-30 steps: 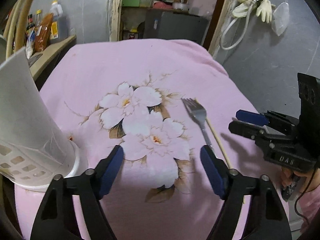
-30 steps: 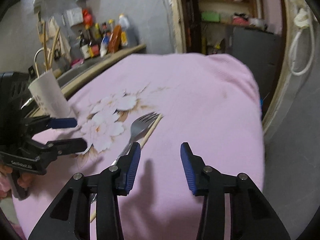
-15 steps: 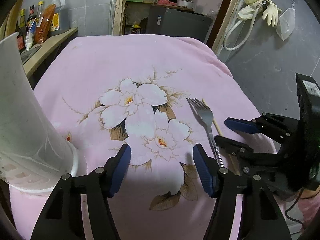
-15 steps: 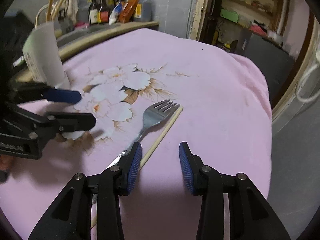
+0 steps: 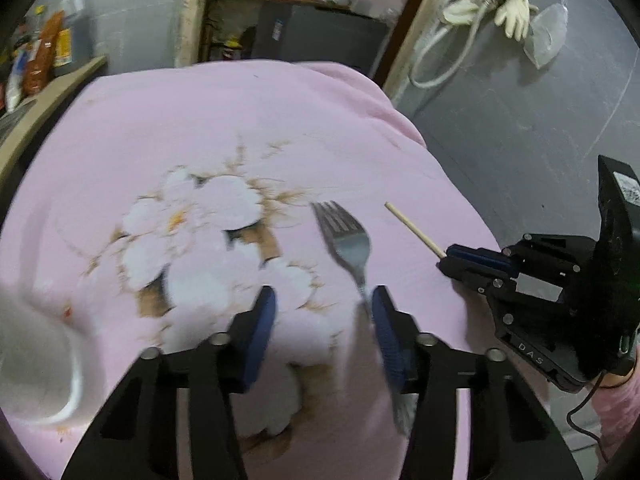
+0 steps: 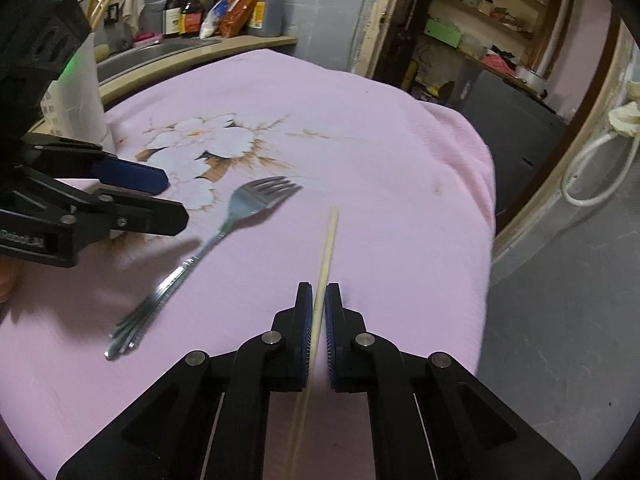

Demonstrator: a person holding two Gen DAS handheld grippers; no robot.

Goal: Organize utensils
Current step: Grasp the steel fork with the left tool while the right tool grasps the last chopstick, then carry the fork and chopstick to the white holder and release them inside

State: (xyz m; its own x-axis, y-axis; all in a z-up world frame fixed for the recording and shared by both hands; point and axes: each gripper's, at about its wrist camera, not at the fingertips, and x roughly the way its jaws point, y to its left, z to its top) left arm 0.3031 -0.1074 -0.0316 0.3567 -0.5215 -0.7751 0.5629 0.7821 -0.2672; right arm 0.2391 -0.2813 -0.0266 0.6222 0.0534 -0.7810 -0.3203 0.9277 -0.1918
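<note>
The right tool (image 6: 318, 312) is clamped on the chopstick (image 6: 326, 248), which runs straight ahead between its fingers, tip pointing away. The left tool (image 5: 322, 320) is closing with the fork (image 5: 350, 244) handle just inside its right finger; blur hides whether the pads touch it, so probably not gripped yet. The fork's tines point away from that tool. The white holder (image 6: 78, 96) stands behind the left tool; both utensils remain on the pink-clothed desk (image 6: 400, 152), unsorted

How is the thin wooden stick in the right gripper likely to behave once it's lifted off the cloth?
The wooden stick looks thin, so probably light. It's long, and the right gripper is shut low on it, so its far end may droop or swivel. Being slim, it could slip.
</note>
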